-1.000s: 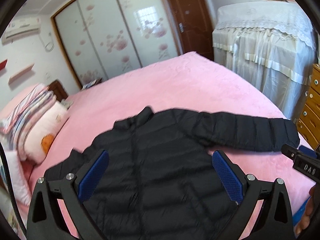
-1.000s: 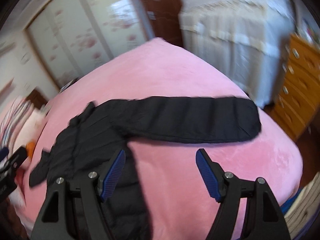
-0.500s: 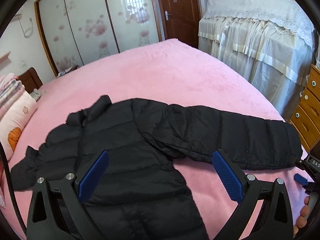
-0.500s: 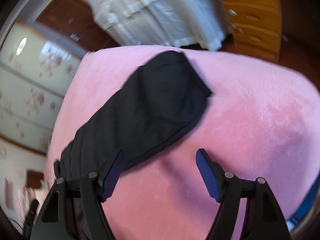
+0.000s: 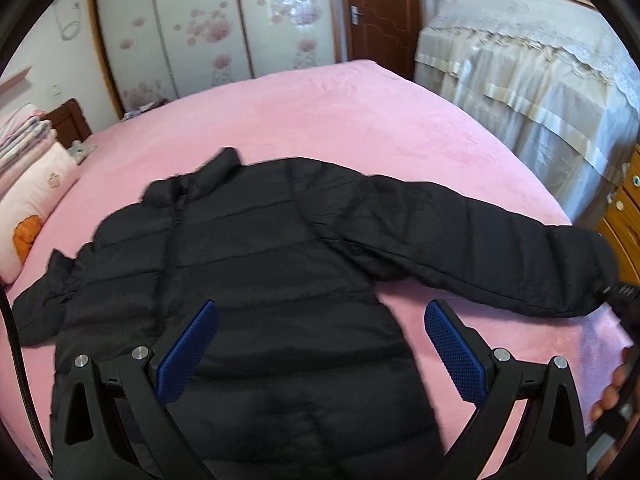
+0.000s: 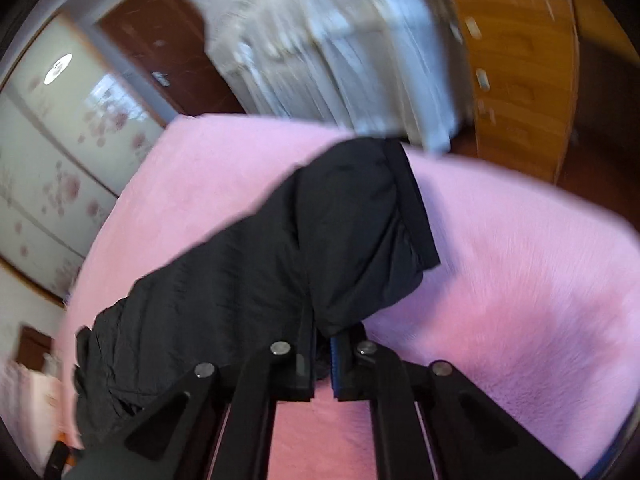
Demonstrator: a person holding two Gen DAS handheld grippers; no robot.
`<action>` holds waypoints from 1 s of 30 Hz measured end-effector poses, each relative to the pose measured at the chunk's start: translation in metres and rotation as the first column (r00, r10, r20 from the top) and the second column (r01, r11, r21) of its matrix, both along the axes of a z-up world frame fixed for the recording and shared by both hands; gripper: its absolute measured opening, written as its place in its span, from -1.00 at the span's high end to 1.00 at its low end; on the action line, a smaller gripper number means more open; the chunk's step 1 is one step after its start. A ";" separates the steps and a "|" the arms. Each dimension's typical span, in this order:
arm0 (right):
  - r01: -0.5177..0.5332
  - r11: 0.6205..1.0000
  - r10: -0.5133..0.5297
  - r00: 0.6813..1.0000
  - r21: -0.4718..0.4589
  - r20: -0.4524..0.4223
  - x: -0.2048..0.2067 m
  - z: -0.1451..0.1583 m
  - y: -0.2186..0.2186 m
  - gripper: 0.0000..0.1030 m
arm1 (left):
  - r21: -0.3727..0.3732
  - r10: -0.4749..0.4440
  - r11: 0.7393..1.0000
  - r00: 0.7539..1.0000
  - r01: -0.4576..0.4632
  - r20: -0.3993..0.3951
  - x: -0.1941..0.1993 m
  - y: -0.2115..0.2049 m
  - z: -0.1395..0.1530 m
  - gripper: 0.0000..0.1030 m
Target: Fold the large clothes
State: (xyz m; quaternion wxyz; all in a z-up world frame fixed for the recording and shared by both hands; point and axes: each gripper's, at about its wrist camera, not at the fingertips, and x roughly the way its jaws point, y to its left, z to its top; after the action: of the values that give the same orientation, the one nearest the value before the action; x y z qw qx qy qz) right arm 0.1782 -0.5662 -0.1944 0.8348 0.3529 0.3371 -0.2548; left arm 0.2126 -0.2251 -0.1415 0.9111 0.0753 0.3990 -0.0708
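A black puffer jacket (image 5: 280,280) lies front up on the pink bed (image 5: 320,120), collar toward the far side. Its right sleeve (image 5: 480,248) stretches out toward the bed's right edge. My left gripper (image 5: 320,312) hovers open over the jacket's lower body, with nothing between its blue pads (image 5: 188,352). In the right wrist view the sleeve (image 6: 340,240) runs up from my right gripper (image 6: 326,332), which is shut on the sleeve's lower edge near the cuff. A hand (image 5: 610,388) shows at the right border of the left wrist view.
Pillows and folded bedding (image 5: 32,200) are stacked at the bed's left end. A cloth-covered piece of furniture (image 5: 540,60) and a wooden dresser (image 5: 624,216) stand beyond the right edge. A floral wardrobe (image 5: 200,32) and a brown door (image 5: 380,8) are behind.
My right gripper has dropped onto the sleeve end and gone from open to shut on it. The left gripper has sunk closer to the jacket and stays open.
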 end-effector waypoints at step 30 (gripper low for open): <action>-0.844 0.472 0.858 0.507 -0.254 -0.089 0.224 0.052 0.470 0.71 | -0.190 0.510 0.841 0.860 -0.506 -0.032 0.006 0.328 -0.013 -0.99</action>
State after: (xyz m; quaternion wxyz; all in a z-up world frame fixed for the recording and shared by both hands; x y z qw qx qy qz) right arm 0.4024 -0.0966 -0.1421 0.8979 0.0307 0.4092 0.1595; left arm 0.2187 0.1028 -0.1546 0.9042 -0.1204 0.3867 0.1355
